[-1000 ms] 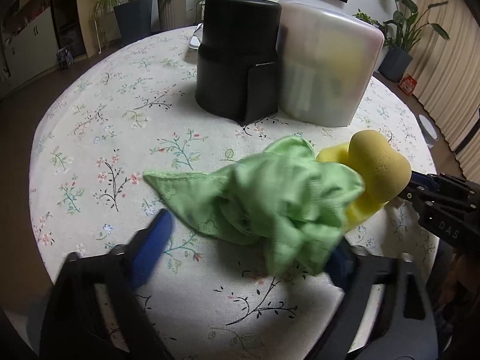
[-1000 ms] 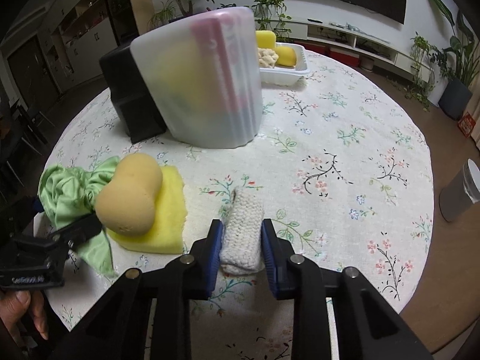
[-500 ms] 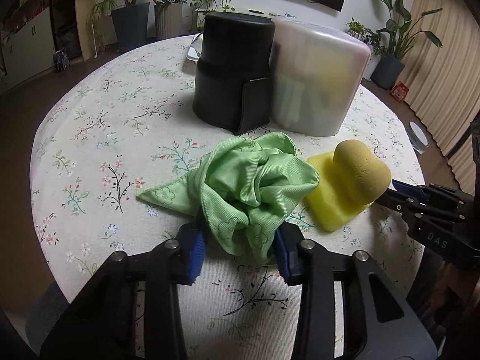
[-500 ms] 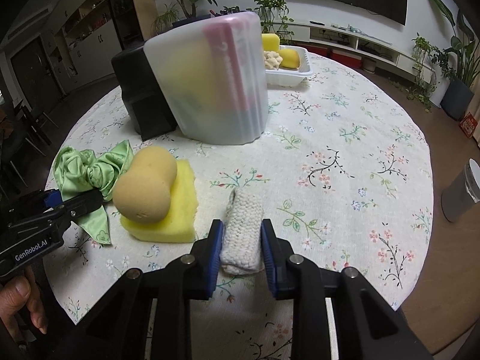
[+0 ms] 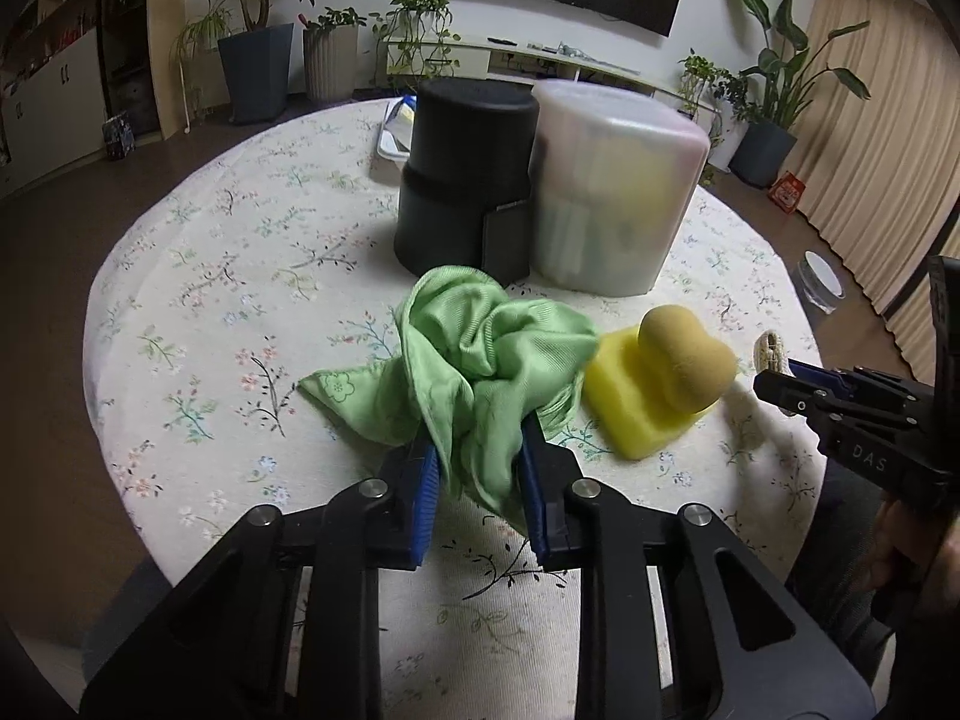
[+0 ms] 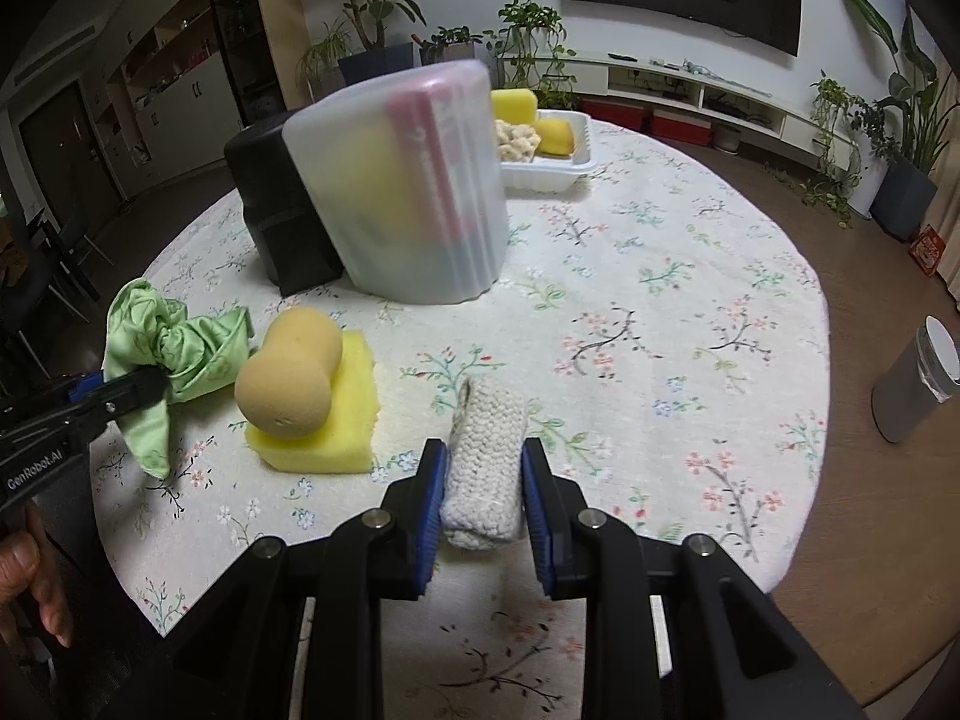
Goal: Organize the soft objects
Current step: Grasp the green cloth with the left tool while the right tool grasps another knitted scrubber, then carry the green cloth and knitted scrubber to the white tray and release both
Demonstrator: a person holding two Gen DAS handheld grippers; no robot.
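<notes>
Green cloth [image 5: 480, 360] is clamped in the left tool [image 5: 477, 468], knitted roll [image 6: 486, 456] in the right tool [image 6: 483, 486]; next, carry both to the far tray [image 6: 555, 171].

- we count one green cloth [image 5: 480, 372]
- one yellow block sponge [image 6: 327, 420] with one tan rounded sponge [image 6: 288, 381] on it
- one knitted white roll [image 6: 486, 462]
- two upright containers: one black [image 5: 462, 180], one translucent [image 5: 612, 192]
- one white tray [image 6: 555, 171]
- two grippers, left [image 5: 480, 474] and right [image 6: 483, 504]
</notes>
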